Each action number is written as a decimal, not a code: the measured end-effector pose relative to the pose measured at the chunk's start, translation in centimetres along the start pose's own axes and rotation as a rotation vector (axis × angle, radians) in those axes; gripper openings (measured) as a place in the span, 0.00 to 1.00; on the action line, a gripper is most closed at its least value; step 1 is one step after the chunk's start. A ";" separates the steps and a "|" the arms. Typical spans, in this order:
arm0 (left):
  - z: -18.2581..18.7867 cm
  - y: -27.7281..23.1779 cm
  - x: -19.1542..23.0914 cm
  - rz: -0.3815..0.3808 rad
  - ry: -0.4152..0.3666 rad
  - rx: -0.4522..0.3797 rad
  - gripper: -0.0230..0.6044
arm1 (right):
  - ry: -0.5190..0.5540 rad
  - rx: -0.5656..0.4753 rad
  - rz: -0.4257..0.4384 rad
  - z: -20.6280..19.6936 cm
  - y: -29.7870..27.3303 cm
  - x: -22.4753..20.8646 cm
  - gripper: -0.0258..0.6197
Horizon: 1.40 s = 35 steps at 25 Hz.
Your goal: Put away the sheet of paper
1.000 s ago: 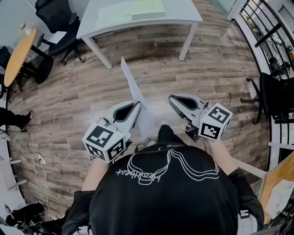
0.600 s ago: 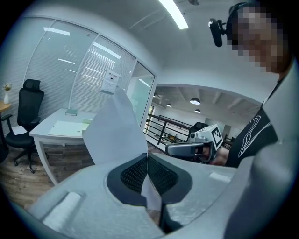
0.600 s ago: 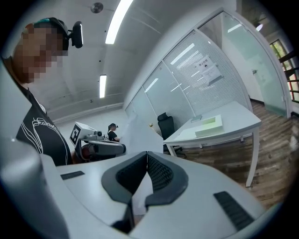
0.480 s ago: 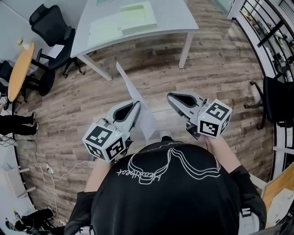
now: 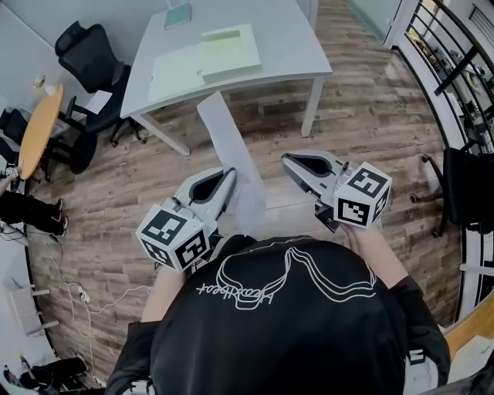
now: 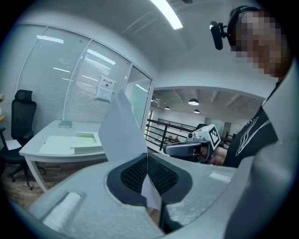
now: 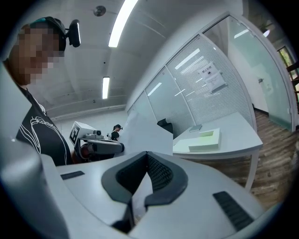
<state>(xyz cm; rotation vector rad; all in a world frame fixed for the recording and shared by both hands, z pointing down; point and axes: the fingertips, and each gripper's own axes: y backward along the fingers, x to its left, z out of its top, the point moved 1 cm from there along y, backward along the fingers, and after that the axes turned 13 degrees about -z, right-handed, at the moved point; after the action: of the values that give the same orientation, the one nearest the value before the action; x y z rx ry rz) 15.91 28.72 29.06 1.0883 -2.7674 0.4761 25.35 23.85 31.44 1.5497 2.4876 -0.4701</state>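
A white sheet of paper (image 5: pixel 228 146) stands up from my left gripper (image 5: pixel 230 173), which is shut on its lower edge. In the left gripper view the sheet (image 6: pixel 119 130) rises between the closed pads of the left gripper (image 6: pixel 147 156). My right gripper (image 5: pixel 287 160) is level with it, to the right, shut with nothing in it and apart from the sheet. In the right gripper view the closed right gripper (image 7: pixel 146 154) points past the sheet (image 7: pixel 145 133) and the left gripper (image 7: pixel 122 148). Both are held over the wooden floor, short of the white table (image 5: pixel 293 46).
On the white table lie a pale green pad (image 5: pixel 230 50), a lighter mat (image 5: pixel 174 73) and a small book (image 5: pixel 177 15). Black office chairs (image 5: pixel 93 54) and an orange round table (image 5: pixel 35 116) are at the left. Another chair (image 5: pixel 463 177) and a railing are at the right.
The white table has come nearer and sits lower in the head view. The sheet has turned broader toward the camera. Both grippers keep their places and stay shut.
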 end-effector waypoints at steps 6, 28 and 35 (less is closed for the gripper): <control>0.7 -0.8 3.3 -0.018 -0.018 -0.007 0.05 | -0.017 -0.009 -0.022 0.5 -2.1 -1.9 0.05; 8.3 -2.8 32.5 -0.090 0.043 -0.019 0.05 | -0.085 0.028 -0.059 8.3 -27.4 -11.9 0.05; 10.1 -2.1 42.1 -0.084 0.061 -0.011 0.05 | -0.114 0.060 -0.071 9.6 -35.7 -14.2 0.05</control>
<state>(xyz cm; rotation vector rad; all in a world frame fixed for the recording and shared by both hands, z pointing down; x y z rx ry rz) -13.52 -3.14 29.89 1.1627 -2.6564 0.4745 -0.50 -6.08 33.07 1.4167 2.4686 -0.6308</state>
